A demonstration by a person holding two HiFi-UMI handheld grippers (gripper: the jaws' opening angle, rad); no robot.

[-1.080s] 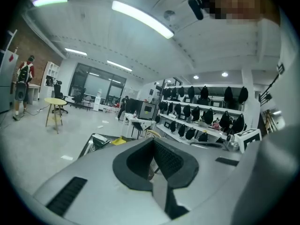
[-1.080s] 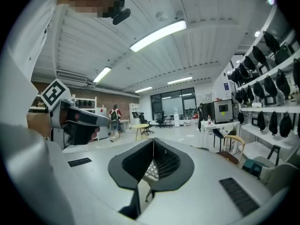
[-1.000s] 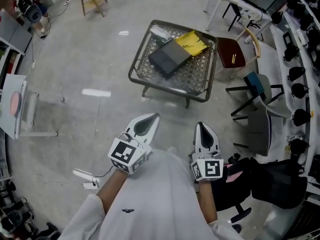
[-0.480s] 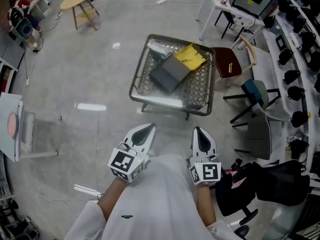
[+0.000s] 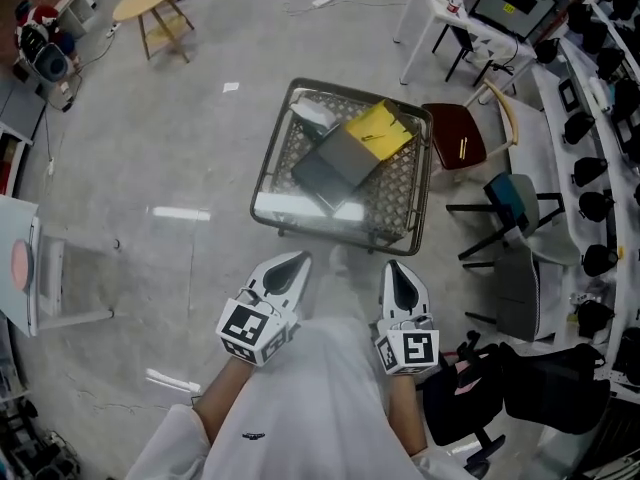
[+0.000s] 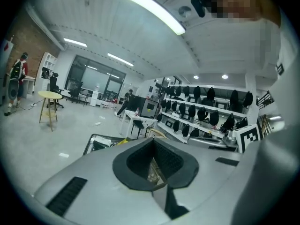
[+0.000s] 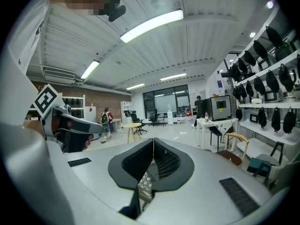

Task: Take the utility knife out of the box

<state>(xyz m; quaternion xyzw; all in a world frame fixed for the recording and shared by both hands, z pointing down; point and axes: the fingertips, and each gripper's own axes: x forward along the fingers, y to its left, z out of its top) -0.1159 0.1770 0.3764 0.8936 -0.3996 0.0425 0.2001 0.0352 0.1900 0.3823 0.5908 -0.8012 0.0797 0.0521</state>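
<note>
Since a second ago the wire-mesh table (image 5: 268,183) has come nearer in the head view and now lies just ahead of both grippers, which are still held close to the person's white-sleeved body. At the left, the left gripper (image 5: 299,257) points toward the table's near edge, its jaws pressed together with nothing between them. On the mesh top, from left to right, lie a small white item (image 5: 312,116), a flat dark grey box (image 5: 335,164) turned at an angle, and a yellow packet (image 5: 379,128) touching the box's far right corner. The utility knife itself cannot be made out. Right of the left gripper, the right gripper (image 5: 393,266) is likewise closed and empty, apart from the table. A dark red chair (image 5: 455,134) stands just beside the table's right side.
</note>
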